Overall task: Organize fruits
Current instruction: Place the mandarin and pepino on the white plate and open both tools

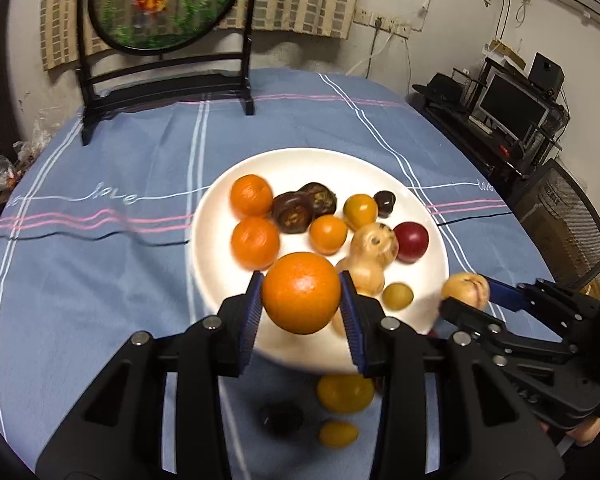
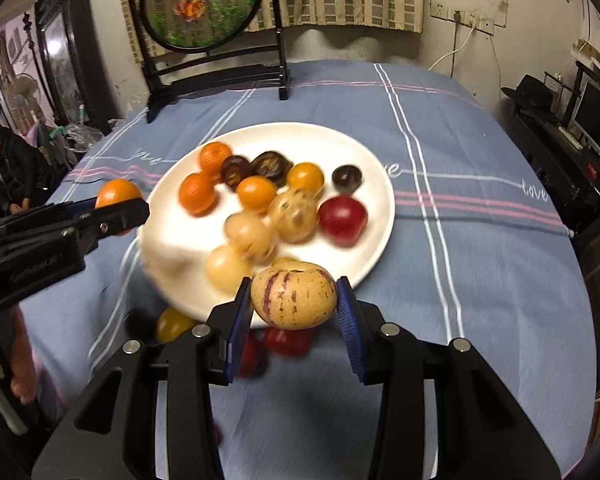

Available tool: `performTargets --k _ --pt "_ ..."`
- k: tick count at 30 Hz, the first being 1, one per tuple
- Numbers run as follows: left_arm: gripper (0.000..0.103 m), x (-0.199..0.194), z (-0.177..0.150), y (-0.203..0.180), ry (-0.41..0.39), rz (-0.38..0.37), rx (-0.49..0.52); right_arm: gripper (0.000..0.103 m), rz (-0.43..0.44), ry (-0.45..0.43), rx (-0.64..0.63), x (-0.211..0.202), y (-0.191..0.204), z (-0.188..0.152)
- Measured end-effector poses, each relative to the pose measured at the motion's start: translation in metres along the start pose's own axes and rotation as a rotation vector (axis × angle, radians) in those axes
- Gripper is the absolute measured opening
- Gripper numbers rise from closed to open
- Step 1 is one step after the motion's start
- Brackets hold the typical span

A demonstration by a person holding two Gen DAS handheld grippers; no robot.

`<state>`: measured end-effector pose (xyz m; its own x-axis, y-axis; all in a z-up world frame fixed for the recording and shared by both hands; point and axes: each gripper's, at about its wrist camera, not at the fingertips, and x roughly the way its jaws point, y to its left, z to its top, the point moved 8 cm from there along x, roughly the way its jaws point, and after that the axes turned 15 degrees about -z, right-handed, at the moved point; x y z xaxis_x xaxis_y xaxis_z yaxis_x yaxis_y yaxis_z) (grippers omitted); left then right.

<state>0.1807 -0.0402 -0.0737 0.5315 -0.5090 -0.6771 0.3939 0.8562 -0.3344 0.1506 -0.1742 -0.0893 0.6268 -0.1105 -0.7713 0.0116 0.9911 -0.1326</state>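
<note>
My left gripper [image 1: 301, 295] is shut on an orange [image 1: 301, 292], held above the near rim of the white plate [image 1: 220, 200]. My right gripper [image 2: 294, 300] is shut on a pale purple-streaked melon fruit [image 2: 294, 295] over the plate's [image 2: 376, 160] near edge. In the left wrist view the right gripper [image 1: 466, 294] with its fruit [image 1: 465, 289] shows at the right. In the right wrist view the left gripper [image 2: 118, 204] with the orange [image 2: 116, 194] shows at the left. The plate carries several oranges, yellow, dark, pale and red fruits.
On the blue striped cloth [image 1: 100, 280] near the plate lie a yellow fruit [image 1: 345, 393], a smaller yellow one [image 1: 338, 433], a dark fruit [image 1: 281, 418] and red fruits [image 2: 288, 340]. A black-framed round screen [image 1: 160, 4] stands at the table's back. Shelves with a monitor [image 1: 508, 108] stand right.
</note>
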Motion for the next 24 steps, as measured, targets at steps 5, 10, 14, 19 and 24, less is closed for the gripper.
performTargets --k 5,10,14,19,24 --pt "0.038 0.025 0.010 0.004 0.036 0.011 -0.007 0.042 -0.010 0.035 0.012 0.022 -0.002 0.008" --pt "0.038 0.037 0.015 0.009 0.049 0.024 -0.013 0.042 -0.010 0.040 0.012 0.030 -0.002 0.013" --pt "0.054 0.046 0.019 0.011 0.068 0.039 -0.003 0.045 -0.020 0.018 0.014 0.035 -0.002 0.023" --pt "0.068 0.029 0.023 0.008 0.020 0.036 0.009 0.060 -0.046 -0.029 0.039 0.020 -0.014 0.026" --pt "0.075 -0.020 0.009 0.000 -0.060 0.013 0.023 0.061 0.055 -0.067 0.048 -0.027 -0.014 -0.007"
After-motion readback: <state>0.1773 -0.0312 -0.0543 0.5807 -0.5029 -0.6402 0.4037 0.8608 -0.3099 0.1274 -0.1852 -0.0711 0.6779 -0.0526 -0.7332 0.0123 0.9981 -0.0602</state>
